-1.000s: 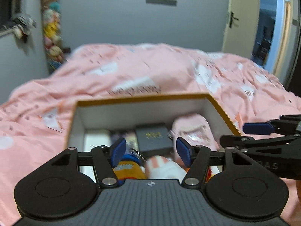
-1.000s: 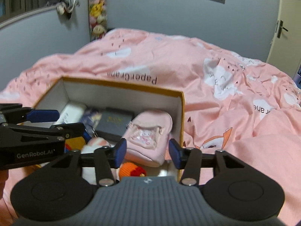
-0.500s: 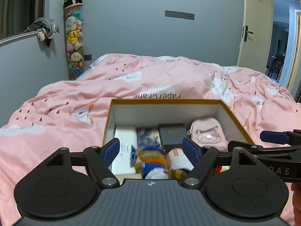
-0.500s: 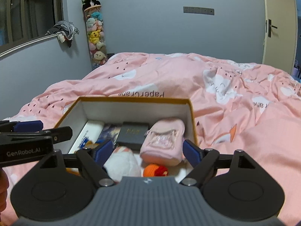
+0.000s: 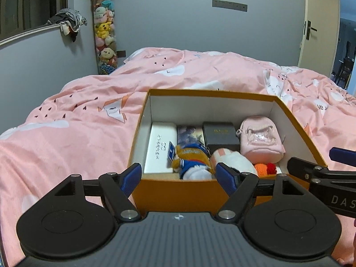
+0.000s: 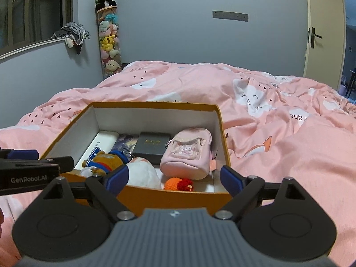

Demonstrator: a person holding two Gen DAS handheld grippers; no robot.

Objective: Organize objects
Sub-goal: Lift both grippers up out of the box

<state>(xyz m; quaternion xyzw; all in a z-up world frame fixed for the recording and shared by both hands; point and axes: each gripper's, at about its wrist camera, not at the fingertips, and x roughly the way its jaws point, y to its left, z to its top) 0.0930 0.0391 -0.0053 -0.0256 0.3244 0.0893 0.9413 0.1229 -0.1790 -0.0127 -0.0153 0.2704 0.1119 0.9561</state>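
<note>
An orange box (image 5: 178,192) with a white inside sits on the pink bed; it also shows in the right wrist view (image 6: 175,198). It holds a white case (image 5: 159,146), a dark box (image 5: 220,135), a pink mini backpack (image 5: 260,141), a plush in a blue top (image 5: 191,160), a white and pink plush (image 5: 233,161) and an orange and red knitted toy (image 5: 264,168). My left gripper (image 5: 179,175) is open and empty, just in front of the box's near wall. My right gripper (image 6: 172,179) is open and empty, at the same near wall.
The pink duvet (image 5: 66,138) covers the whole bed around the box. A tall tube of plush toys (image 5: 103,33) stands in the far corner. Clothes (image 5: 69,21) lie on the window ledge at the left. A door (image 6: 322,29) is at the right.
Both grippers have pulled back and up from over the box, and their jaws have opened wider. The whole box and the room behind it have come into view.
</note>
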